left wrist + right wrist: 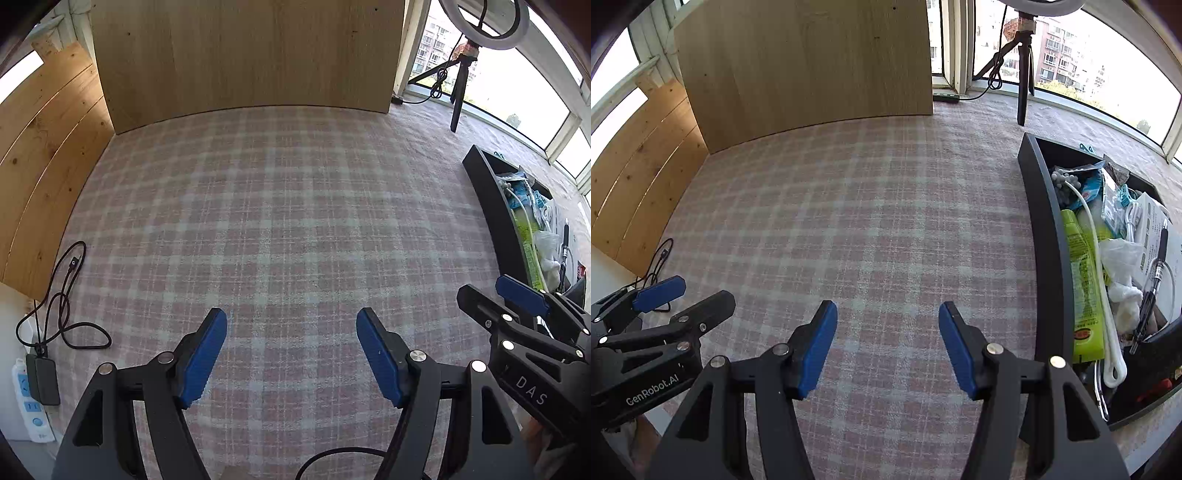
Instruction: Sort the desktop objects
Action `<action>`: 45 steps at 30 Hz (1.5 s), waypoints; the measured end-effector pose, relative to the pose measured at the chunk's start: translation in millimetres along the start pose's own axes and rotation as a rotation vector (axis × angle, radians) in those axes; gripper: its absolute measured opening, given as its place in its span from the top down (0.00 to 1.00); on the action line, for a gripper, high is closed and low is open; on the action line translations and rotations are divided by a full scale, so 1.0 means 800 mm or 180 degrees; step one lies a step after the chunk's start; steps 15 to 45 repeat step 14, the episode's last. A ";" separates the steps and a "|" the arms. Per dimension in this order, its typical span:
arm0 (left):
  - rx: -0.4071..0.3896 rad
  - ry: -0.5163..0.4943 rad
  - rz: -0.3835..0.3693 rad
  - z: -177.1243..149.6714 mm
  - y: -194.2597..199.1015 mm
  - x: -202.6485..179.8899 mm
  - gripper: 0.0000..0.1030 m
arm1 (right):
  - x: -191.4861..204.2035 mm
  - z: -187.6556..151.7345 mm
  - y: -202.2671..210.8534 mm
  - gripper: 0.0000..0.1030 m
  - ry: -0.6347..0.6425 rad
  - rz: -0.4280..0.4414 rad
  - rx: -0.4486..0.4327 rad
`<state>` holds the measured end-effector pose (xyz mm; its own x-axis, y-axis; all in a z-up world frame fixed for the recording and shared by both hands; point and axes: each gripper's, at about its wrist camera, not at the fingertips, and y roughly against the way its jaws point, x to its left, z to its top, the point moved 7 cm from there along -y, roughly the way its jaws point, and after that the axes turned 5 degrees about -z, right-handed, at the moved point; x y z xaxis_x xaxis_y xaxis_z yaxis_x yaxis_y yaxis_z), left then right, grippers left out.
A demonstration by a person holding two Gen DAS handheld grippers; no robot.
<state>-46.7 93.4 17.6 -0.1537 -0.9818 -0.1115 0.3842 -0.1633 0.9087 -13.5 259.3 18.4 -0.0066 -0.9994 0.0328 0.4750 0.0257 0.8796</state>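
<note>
Counter with its checked cloth is lying bare; black tray at right is holding the tube, cables and pen. I'm hovering left gripper and right gripper, both wide, empty. Sorting looks done; next, check for leftovers.

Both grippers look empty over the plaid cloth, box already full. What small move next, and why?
Probably draw both back and stop: left gripper and right gripper stand open and empty, the plaid cloth ahead shows nothing loose, and the black box holds the items.
</note>
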 end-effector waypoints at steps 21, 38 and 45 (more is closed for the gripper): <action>0.0105 0.0108 0.0007 -0.029 -0.015 0.051 0.27 | 0.021 -0.025 -0.032 0.45 -0.0073 -0.0030 0.0214; 0.0105 0.0108 0.0007 -0.029 -0.015 0.051 0.27 | 0.021 -0.025 -0.032 0.45 -0.0073 -0.0030 0.0214; 0.0105 0.0108 0.0007 -0.029 -0.015 0.051 0.27 | 0.021 -0.025 -0.032 0.45 -0.0073 -0.0030 0.0214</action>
